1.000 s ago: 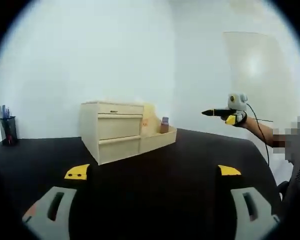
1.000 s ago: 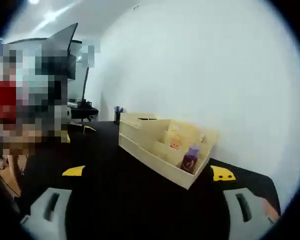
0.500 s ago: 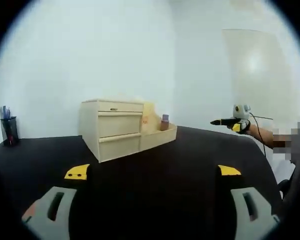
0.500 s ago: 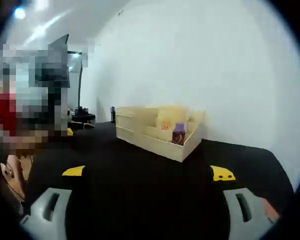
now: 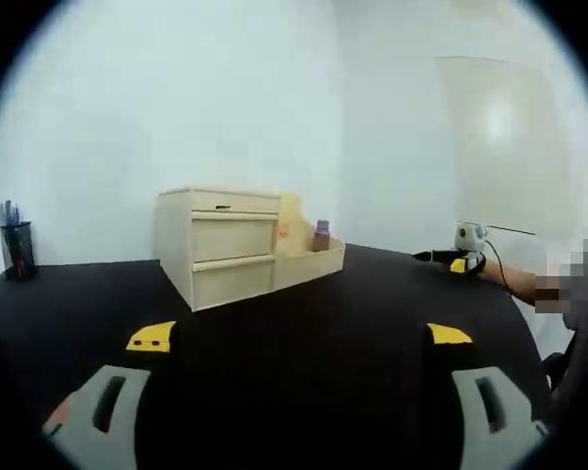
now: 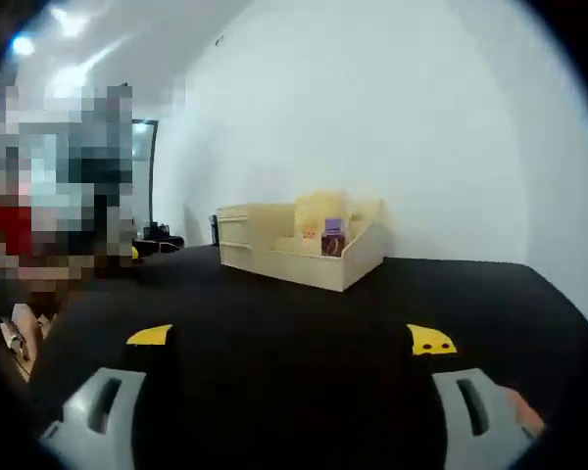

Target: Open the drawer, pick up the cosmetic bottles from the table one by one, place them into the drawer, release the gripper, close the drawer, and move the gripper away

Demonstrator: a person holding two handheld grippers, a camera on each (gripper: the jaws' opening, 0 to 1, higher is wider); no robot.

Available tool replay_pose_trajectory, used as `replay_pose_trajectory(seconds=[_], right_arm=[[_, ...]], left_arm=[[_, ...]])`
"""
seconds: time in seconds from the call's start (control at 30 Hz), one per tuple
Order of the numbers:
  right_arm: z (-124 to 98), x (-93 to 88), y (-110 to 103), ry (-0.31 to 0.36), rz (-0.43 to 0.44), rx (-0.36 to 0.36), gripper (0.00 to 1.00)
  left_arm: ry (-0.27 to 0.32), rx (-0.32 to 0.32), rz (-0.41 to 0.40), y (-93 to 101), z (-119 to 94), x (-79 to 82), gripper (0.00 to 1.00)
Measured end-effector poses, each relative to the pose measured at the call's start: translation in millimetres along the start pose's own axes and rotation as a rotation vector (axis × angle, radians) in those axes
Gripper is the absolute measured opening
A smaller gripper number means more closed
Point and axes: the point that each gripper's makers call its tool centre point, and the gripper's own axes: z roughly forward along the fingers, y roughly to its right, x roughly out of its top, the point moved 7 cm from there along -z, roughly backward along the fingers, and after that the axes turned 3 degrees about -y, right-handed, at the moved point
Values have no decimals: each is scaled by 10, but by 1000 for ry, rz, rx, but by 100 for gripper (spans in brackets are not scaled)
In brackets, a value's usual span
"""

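Right gripper point(image 5: 449, 260) dropped lower toward counter point(image 5: 304, 333), pulled back from wooden drawer unit point(image 5: 219, 245). Purple bottle point(image 6: 332, 238) sits in side tray, drawers look shut. Both jaws spread open, empty. Left gripper point(image 5: 296, 392) idle. Task likely wrapping up.

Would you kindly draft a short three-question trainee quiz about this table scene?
1. True or false: the drawers of the wooden organizer look shut.
2. Where does the purple-capped bottle stand? A) in the organizer's open tray B) on the black table C) in the right gripper
3. Fill in: at the left edge of the left gripper view stands a ___ holder.

Key: 1 true; 2 A; 3 pen.
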Motion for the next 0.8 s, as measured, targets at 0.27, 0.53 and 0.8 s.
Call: replay_pose_trajectory(seconds=[0.27,0.53,0.8], right_arm=[[9,-17,31,-4,-7,-19,87],[2,-20,79,-6,1,-35,87],[16,-38,67,-16,-14,-43,87]], left_arm=[[9,13,-53,-38,-20,-52,96],[25,11,-90,-68,-26,-69,96],[28,-6,-102,-60,-29,-73,96]])
